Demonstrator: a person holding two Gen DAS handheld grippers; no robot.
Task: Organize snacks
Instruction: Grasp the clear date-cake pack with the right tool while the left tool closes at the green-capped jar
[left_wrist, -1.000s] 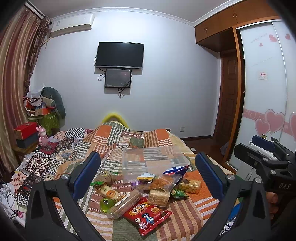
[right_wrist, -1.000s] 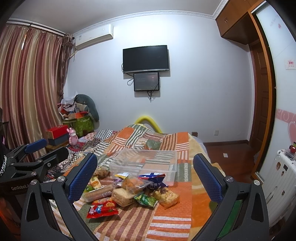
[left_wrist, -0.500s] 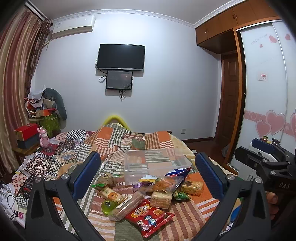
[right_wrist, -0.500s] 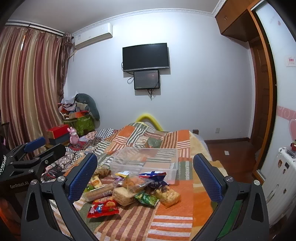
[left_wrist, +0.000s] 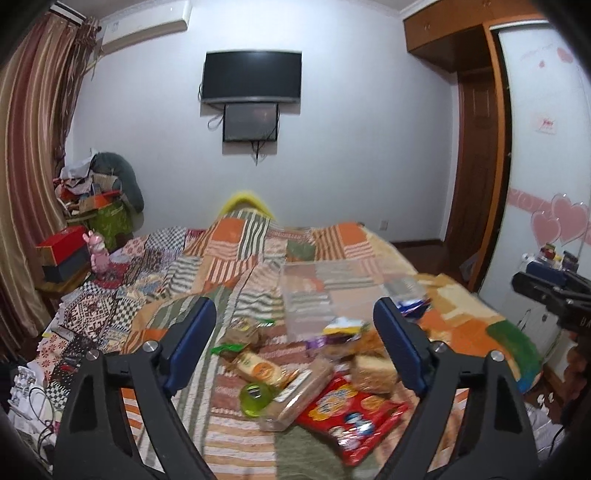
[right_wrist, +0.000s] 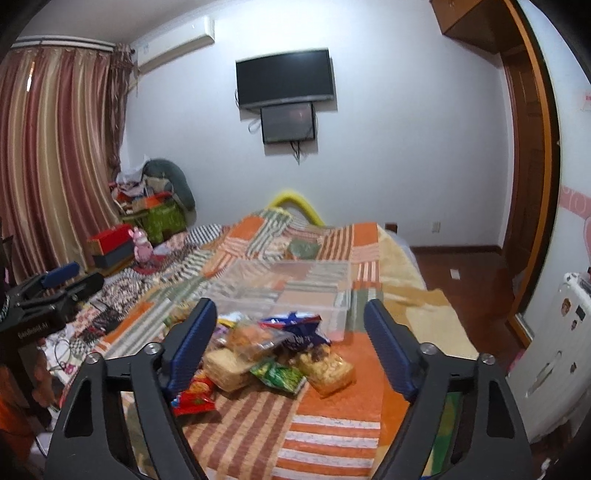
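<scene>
A heap of snacks lies on the patchwork quilt (left_wrist: 229, 266). In the left wrist view it includes a red packet (left_wrist: 354, 413), a long bread pack (left_wrist: 303, 387), a green jelly cup (left_wrist: 255, 397) and a yellow biscuit packet (left_wrist: 258, 369). Behind the heap stands a clear plastic box (left_wrist: 321, 284). My left gripper (left_wrist: 295, 317) hovers above the heap, jaws closing, nothing between them. In the right wrist view I see a blue bag (right_wrist: 295, 328), a green packet (right_wrist: 279, 374), a yellow puffs bag (right_wrist: 327, 369) and the clear box (right_wrist: 291, 284). My right gripper (right_wrist: 290, 314) also hovers, jaws closing, empty.
A red box (left_wrist: 62, 243) and a pink toy (left_wrist: 98, 251) sit at the bed's left side, with cables (left_wrist: 33, 398) near the front left corner. A wardrobe (left_wrist: 546, 147) and a white cabinet (right_wrist: 554, 350) stand on the right. Wooden floor (right_wrist: 465, 280) lies beyond.
Both grippers' jaws have narrowed. Both views have come closer to the snack heap and tipped downward, so the snacks look larger.
</scene>
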